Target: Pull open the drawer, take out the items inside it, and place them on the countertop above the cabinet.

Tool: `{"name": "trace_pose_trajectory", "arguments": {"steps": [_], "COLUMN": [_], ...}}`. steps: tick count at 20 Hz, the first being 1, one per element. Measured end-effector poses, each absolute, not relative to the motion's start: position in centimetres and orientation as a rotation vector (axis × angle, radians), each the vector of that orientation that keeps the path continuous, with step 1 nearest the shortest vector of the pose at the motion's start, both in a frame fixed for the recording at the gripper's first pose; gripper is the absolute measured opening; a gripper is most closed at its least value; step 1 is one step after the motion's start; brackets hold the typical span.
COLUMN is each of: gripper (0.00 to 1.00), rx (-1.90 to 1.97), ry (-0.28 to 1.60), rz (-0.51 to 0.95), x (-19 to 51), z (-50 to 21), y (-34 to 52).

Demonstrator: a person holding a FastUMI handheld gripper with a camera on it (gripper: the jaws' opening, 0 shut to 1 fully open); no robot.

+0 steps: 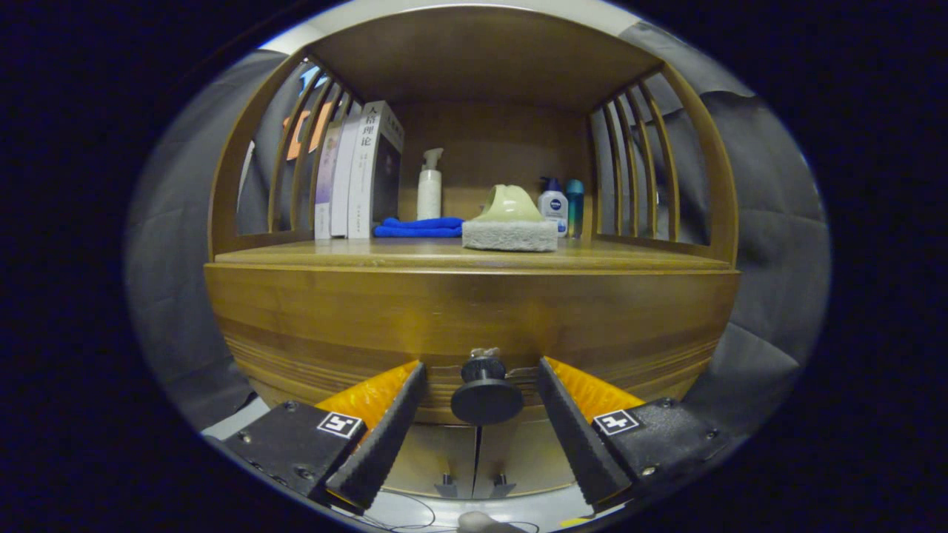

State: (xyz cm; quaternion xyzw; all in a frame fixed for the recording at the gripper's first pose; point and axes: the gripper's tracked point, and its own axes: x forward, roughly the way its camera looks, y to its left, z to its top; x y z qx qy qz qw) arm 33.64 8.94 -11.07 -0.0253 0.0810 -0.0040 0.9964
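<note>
Gripper point(481, 396) jaws spread wide either side of drawer knob point(486, 397), not touching it; drawer point(474, 326) front looks shut under countertop point(444, 255) w/ sponge point(509, 231); risk: closing off-centre, fingers slip off knob on pull.

Drawer point(474, 318) front closed, its contents hidden. Sponge point(509, 226) covers the lower parts of two bottles point(554, 209) behind it. Cabinet doors point(474, 463) partly masked by the open gripper point(481, 403) fingers flanking the knob point(486, 398).
</note>
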Motion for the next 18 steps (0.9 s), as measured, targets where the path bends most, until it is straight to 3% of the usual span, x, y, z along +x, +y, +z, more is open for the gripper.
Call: {"name": "trace_pose_trajectory", "arguments": {"steps": [12, 18], "gripper": [0.99, 0.99], "rx": [-0.019, -0.044], "ry": [0.205, 0.128], "rz": [0.038, 0.054], "x": [32.8, 23.2], "z": [-10.2, -4.6], "y": [9.6, 7.7]}}
